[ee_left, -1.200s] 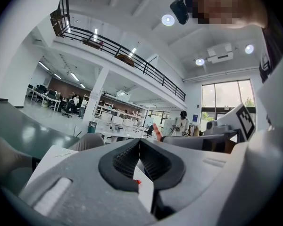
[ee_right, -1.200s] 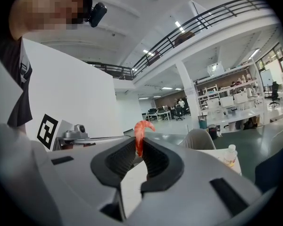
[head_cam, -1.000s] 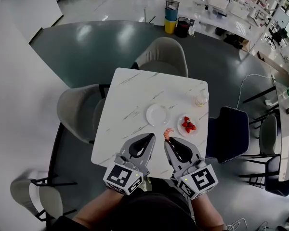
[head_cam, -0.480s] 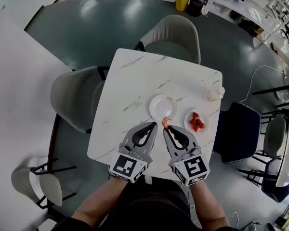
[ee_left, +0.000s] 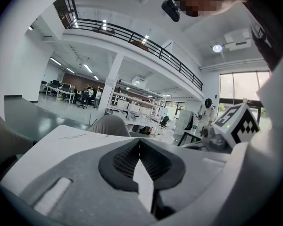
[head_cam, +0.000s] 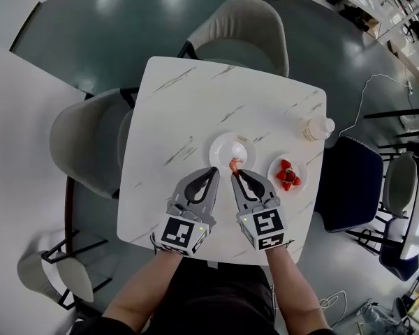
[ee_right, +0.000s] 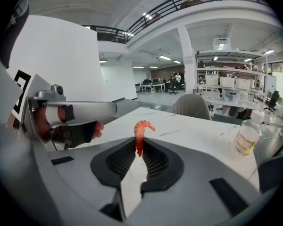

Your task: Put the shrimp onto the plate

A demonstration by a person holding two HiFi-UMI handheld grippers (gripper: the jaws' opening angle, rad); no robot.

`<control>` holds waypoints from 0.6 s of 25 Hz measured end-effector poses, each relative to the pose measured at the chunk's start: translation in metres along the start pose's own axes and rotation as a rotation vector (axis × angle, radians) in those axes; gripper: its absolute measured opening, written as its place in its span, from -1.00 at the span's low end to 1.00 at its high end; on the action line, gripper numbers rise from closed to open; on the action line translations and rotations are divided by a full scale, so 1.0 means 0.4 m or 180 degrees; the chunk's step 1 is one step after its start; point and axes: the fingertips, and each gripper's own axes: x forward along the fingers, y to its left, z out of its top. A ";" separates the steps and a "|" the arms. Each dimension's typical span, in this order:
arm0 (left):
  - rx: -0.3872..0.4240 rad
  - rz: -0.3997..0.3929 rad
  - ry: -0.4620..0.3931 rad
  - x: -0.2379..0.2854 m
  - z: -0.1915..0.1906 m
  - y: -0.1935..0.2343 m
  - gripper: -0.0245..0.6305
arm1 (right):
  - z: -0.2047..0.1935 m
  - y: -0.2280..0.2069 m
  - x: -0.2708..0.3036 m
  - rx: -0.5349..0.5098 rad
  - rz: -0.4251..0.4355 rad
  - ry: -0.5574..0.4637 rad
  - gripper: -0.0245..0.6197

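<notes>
Shrimp (head_cam: pixel 234 165) pinched by its tail in right tool (head_cam: pixel 235 173), jaws narrow and clamped on it. In the right gripper view the shrimp (ee_right: pixel 141 132) stands upright out of the tool tips (ee_right: pixel 139 147), curled end on top. From the head view it sits over the near rim of the plate (head_cam: pixel 227 145); can't tell if it touches the plate or hangs just above it. Plate is white and bare.

Left tool (head_cam: pixel 214 171) is just beside the plate's near-left rim, close alongside the right tool. Its jaws are together at the tips with nothing between them, as the left gripper view shows (ee_left: pixel 139 142).

Small dish (head_cam: pixel 273 172) with strawberries (head_cam: pixel 287 176) sits just right of the plate, apart from it. Bottle (head_cam: pixel 317 128) with a white cap is upright, farther right of the plate and beyond the dish, near the edge of the surface (head_cam: pixel 195 103); it also shows in the right gripper view (ee_right: pixel 245 138). Surface is white marble pattern. Grey chair (head_cam: pixel 241 30) is on the far side from the plate, another chair (head_cam: pixel 84 142) well to the plate's left.
</notes>
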 end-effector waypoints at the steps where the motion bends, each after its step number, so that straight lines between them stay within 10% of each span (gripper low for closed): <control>1: -0.0012 0.0002 0.0023 0.010 -0.017 0.011 -0.90 | -0.016 -0.008 0.017 -0.0016 -0.0008 0.0055 -0.78; 15: -0.0131 0.0042 0.0335 0.089 -0.162 0.085 -0.90 | -0.163 -0.051 0.180 -0.0175 -0.0052 0.0836 -0.78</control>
